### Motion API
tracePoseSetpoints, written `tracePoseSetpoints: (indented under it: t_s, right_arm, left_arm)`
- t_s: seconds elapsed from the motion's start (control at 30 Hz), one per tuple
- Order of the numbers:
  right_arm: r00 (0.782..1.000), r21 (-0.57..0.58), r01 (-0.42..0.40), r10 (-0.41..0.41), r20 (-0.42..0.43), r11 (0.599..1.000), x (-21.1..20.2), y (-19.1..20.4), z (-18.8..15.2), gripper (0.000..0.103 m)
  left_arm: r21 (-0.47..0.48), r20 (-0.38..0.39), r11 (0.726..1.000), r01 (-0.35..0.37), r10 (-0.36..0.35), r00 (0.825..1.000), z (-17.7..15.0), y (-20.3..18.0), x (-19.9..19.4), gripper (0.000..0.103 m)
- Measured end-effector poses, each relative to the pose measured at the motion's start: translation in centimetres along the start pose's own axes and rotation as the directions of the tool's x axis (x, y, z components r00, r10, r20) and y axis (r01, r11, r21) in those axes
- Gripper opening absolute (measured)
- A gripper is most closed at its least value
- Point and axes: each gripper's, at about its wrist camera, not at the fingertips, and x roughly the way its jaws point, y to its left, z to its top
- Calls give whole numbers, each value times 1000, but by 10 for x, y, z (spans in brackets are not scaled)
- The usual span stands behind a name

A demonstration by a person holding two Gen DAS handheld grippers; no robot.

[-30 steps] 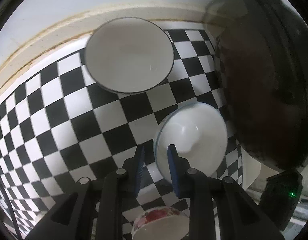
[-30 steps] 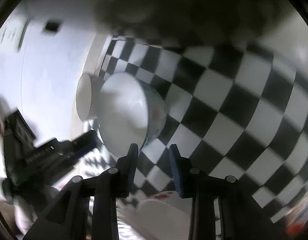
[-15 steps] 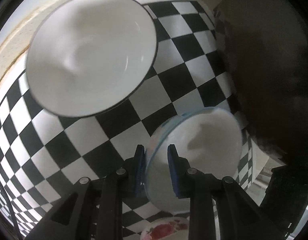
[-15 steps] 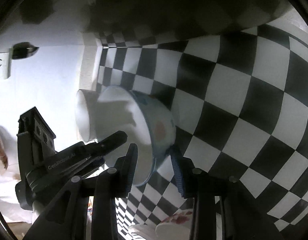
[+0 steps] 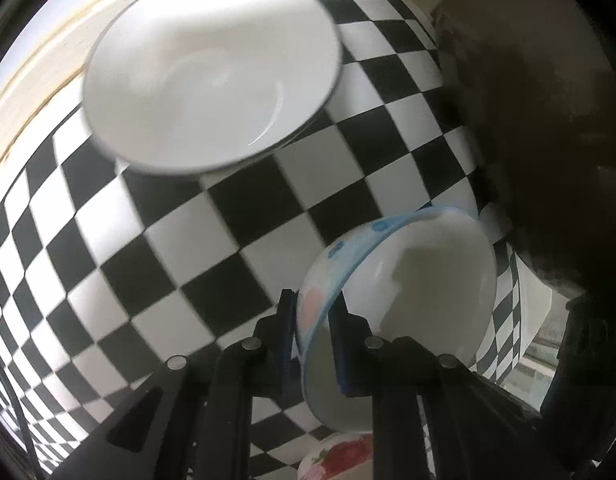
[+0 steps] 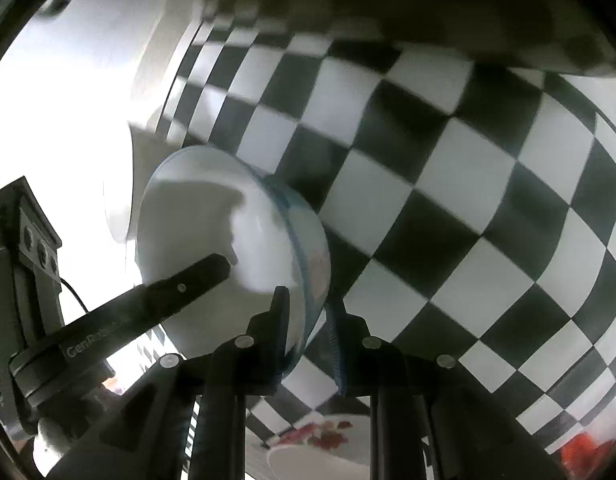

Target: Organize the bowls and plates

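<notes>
Bowl in hand: we see a white bowl with a blue rim band (image 5: 404, 276) and pale pink and blue marks on its outer wall, tipped on edge above the checkered tabletop (image 5: 148, 248).
Left gripper (image 5: 314, 332): its fingers (image 5: 286, 328) straddle the bowl's rim, one outside, one inside; the jaws are closing and the pads press on the wall.
Right gripper (image 6: 306, 332): its fingers (image 6: 278, 320) straddle the same bowl's rim at another spot (image 6: 236, 256); these jaws are closing too, the left pad against the inside, the blue right pad just off the outer wall as far as we can tell.
Writing: on the left gripper's arm, seen from the right wrist, we read "GenRobot" (image 6: 94, 336), the last letters blurred.
Second bowl: a larger plain white bowl with a thin dark rim (image 5: 212, 72) sits on the tabletop near its far edge, apart from the held one.
Flowered dish: a white dish with red flowers (image 6: 320, 440) lies low in the frame below the fingers.
Dark mass: a large dark brown shape (image 5: 548, 120) fills the right side of the left wrist view; we cannot tell what it is.
</notes>
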Motion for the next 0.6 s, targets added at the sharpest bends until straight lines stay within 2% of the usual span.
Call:
tracePoseSetpoints:
  t_s: [0.13, 0.3, 0.6]
  right_arm:
    - [999, -91, 34, -35, -6, 995, 8, 25, -5, 17]
    - [999, -162, 40, -39, 6, 986, 7, 42, -3, 17]
    - [999, -231, 25, -19, 30, 973, -22, 59, -18, 16]
  left_arm:
    - [-40, 25, 999, 12, -11, 1000, -16, 6, -9, 14]
    - [-56, 72, 998, 9, -5, 997, -33, 5, -22, 14]
    - [-46, 146, 999, 24, -17, 989, -60, -10, -62, 14]
